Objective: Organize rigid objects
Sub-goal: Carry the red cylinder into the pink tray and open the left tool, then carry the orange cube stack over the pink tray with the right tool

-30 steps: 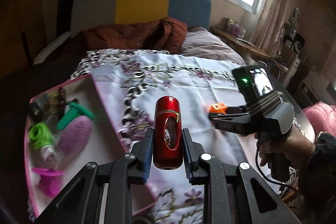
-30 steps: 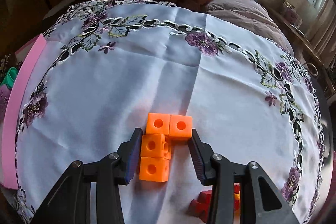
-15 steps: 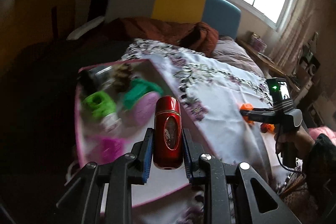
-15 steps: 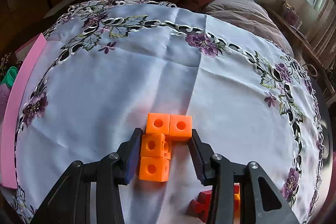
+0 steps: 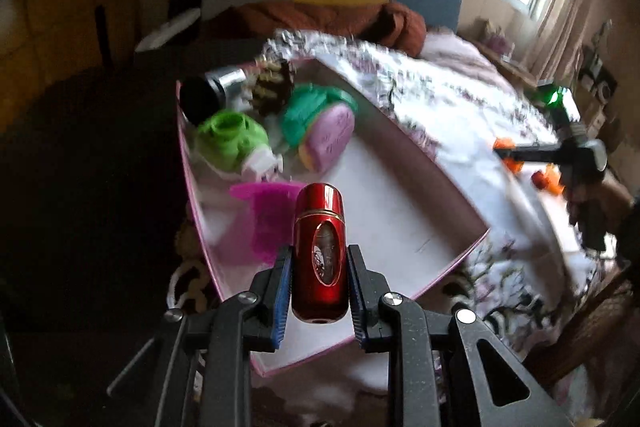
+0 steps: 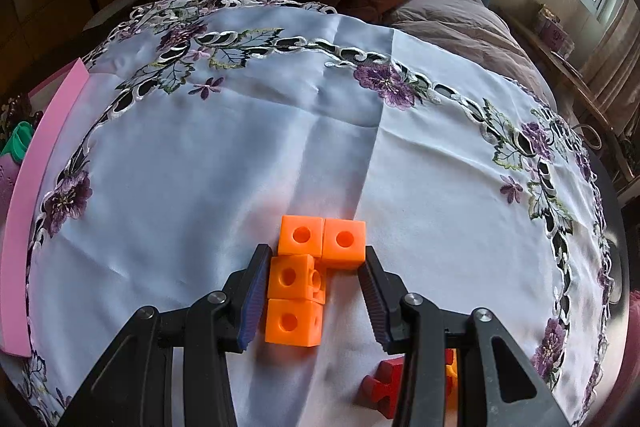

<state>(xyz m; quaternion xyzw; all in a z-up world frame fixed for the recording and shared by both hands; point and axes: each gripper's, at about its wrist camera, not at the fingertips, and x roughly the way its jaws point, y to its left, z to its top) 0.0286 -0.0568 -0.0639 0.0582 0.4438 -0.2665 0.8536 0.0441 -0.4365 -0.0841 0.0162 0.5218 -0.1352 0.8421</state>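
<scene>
The left hand-held gripper [image 5: 316, 279] is closed on a red metallic cylinder [image 5: 319, 253], held upright above the pink-rimmed box [image 5: 404, 223]. The cylinder has an oval window with a small figure; no writing on it can be read. In the box lie six things: a black and silver tube [image 5: 210, 93], a green cup-like piece [image 5: 230, 139], a teal piece [image 5: 310, 111], a mauve oval block [image 5: 330, 137] with embossed marks too blurred to read, a magenta piece [image 5: 266, 217], and a dark gold-patterned item [image 5: 272, 89].

The right hand-held gripper [image 6: 314, 291] is narrowly open around an orange piece of four joined cubes [image 6: 298, 275] on the embroidered cloth [image 6: 200, 167] of the bench; the left pad touches it, but the right pad's contact is unclear. A red block [image 6: 382, 385] lies near.
</scene>
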